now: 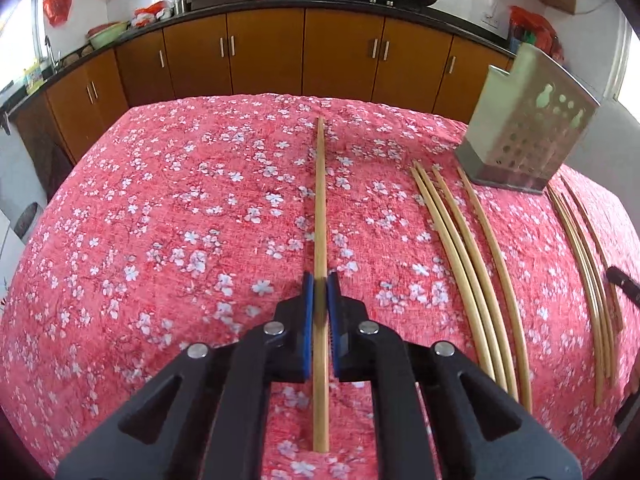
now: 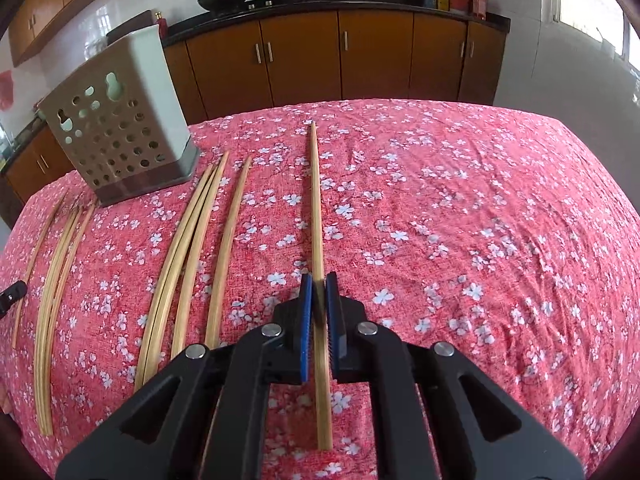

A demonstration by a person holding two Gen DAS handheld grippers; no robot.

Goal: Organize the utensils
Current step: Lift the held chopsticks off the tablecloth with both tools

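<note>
I see a red cloth point(image 1: 160, 220) with little white flowers all over it. The chopsticks point(image 1: 472, 264) are light yellow-brown. The holder point(image 2: 116, 136) is grey with round holes. My fingers point(image 1: 307, 320) have blue pads on black. The cupboards point(image 1: 264, 52) are orange-brown.

Bright daylight from side windows point(image 2: 596, 4) (glare), fisheye bending edges, corners dark

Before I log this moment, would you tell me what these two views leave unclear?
- Inside of the perforated holder: both views, hidden by its walls.
- Near chopsticks' ends: right wrist view, behind the right hand-held gripper.
- Other gripper: only a dark sliver at each view's edge.
- Countertop items: too small, fisheye-warped.
</note>
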